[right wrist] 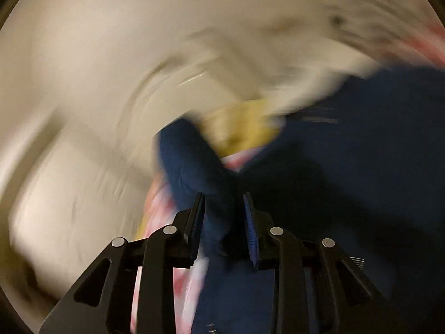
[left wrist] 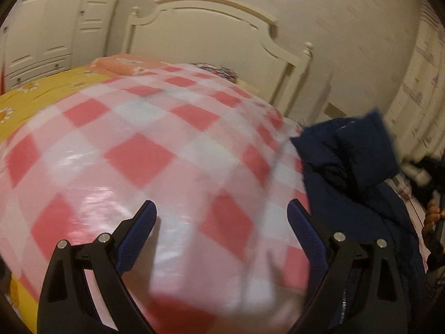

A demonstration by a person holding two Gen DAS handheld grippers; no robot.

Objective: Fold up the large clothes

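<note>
Wardrobe: one cream wardrobe with panelled doors fills the upper left of the left wrist view.
Bed sheet: one yellow sheet with white daisies shows at the left edge, under the checked cover.
Pillows: one pink-orange pillow lies at the far end of the bed, left of centre; a second, darker patterned one peeks out just to its right.
Checked cover: one glossy pink-and-white checked cover spreads over the middle of the frame.
Headboard: one cream curved headboard stands at upper centre.
Left gripper: one, at the bottom centre, angled down over the checked cover; its two blue-padded fingers stand wide apart with nothing between them, released.
Jacket: one dark navy jacket lies bunched at the right of the left wrist view, on the right edge of the checked cover; in the blurred right wrist view it fills the right half and lower centre.
Person's hand: one, partly seen at the far right edge, wrapped round a dark handle.
Right gripper: one, bottom centre of its own view, pointing into the cloth; its jaws are drawn close and clenched on a navy fold of the jacket that rises between the pads.
Right view backdrop: smeared by motion; cream wall at left, a yellow patch at centre, too blurred to tell more.
</note>
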